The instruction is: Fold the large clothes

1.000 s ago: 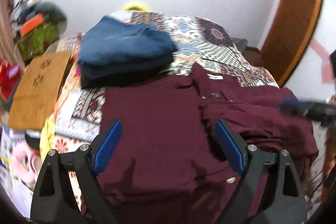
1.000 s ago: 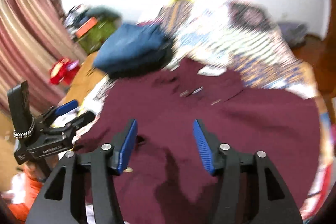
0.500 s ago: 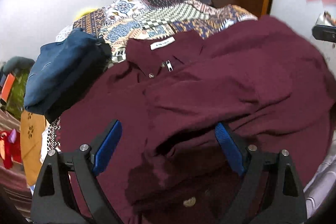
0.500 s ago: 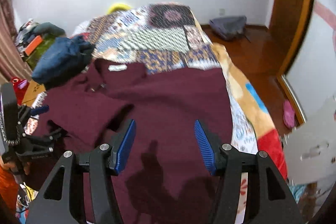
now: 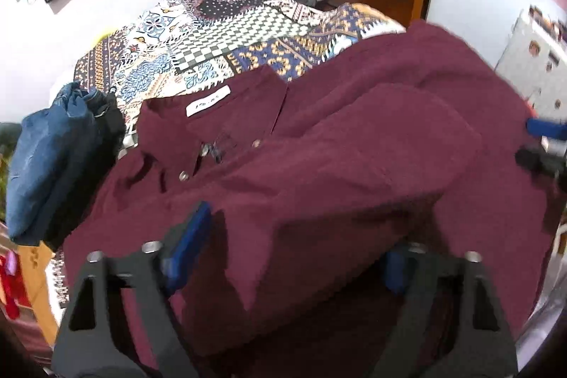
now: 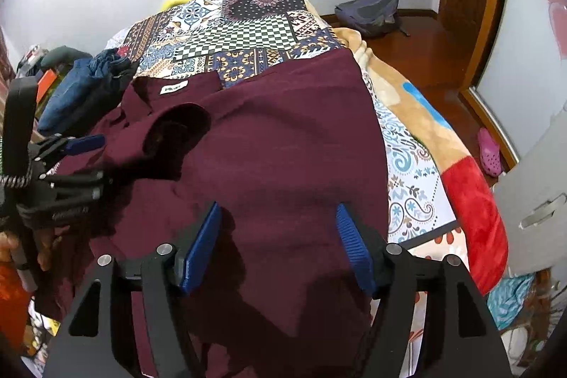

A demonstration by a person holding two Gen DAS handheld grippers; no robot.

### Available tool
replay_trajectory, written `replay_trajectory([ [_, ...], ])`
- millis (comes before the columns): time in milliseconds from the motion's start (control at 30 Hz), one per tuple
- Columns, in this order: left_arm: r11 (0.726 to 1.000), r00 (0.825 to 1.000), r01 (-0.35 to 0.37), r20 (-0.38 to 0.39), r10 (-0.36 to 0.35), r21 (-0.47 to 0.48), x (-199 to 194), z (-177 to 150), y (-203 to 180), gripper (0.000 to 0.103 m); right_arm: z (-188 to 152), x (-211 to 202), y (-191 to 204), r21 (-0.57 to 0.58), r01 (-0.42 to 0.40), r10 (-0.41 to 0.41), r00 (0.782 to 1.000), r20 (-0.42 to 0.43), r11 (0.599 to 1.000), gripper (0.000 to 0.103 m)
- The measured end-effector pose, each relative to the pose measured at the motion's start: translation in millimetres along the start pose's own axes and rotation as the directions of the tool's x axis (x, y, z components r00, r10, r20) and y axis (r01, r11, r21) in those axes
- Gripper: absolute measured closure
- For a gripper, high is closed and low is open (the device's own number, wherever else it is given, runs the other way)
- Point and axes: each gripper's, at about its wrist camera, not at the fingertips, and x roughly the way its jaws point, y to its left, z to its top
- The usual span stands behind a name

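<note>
Right wrist | both tools [image 6: 278, 245] [image 5: 290, 247] spread wide | maroon shirt [image 6: 283, 137] reaches bedspread [image 6: 407, 172] edge

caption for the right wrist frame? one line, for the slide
Open right gripper hovers over a maroon shirt spread on a patchwork quilt; left gripper at its folded sleeve.

Shirt [image 6: 283, 137] lies on quilt [image 6: 241, 34], folded clothes [image 6: 81, 87] left.

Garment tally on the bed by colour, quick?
Maroon: 1, the shirt spread out, collar label showing.
Blue: 1, a folded denim garment at the shirt's left.
Black: 1, a folded piece against the denim.
Total: 3
</note>
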Motion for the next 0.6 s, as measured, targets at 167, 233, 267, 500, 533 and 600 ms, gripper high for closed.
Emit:
replay_trajectory([
  [167,0.985,0.996,0.085,0.047,-0.079,-0.148,-14.1,13.5,31.0,0.085,9.8,-6.2,-2.4,0.010,0.013,-0.013,1.000,0.015,1.000,0.039],
  [233,0.972,0.992,0.109,0.086,-0.093,-0.210,-25.5,14.9,48.8,0.089,19.7,-13.5,1.3,-0.005,0.020,-0.020,0.999,0.043,1.000,0.039],
  [267,0.958,0.988,0.127,0.117,-0.100,-0.258,-36.0,13.1,64.6,0.090,25.6,-18.5,3.8,-0.015,0.020,-0.019,0.998,0.064,1.000,0.039],
  [500,0.889,0.972,0.081,0.234,0.030,-0.450,-98.2,-23.1,151.6,0.097,50.3,-28.3,28.6,-0.071,0.035,-0.022,0.986,0.167,0.997,0.027],
  [533,0.878,0.969,0.067,0.239,0.055,-0.474,-104.9,-33.0,162.6,0.097,50.0,-21.9,31.6,-0.076,0.035,-0.023,0.987,0.157,0.996,0.027],
  [600,0.856,0.967,0.034,0.234,0.102,-0.515,-113.1,-52.4,182.0,0.097,45.5,-1.4,35.7,-0.079,0.030,-0.022,0.995,0.100,0.996,0.027],
])
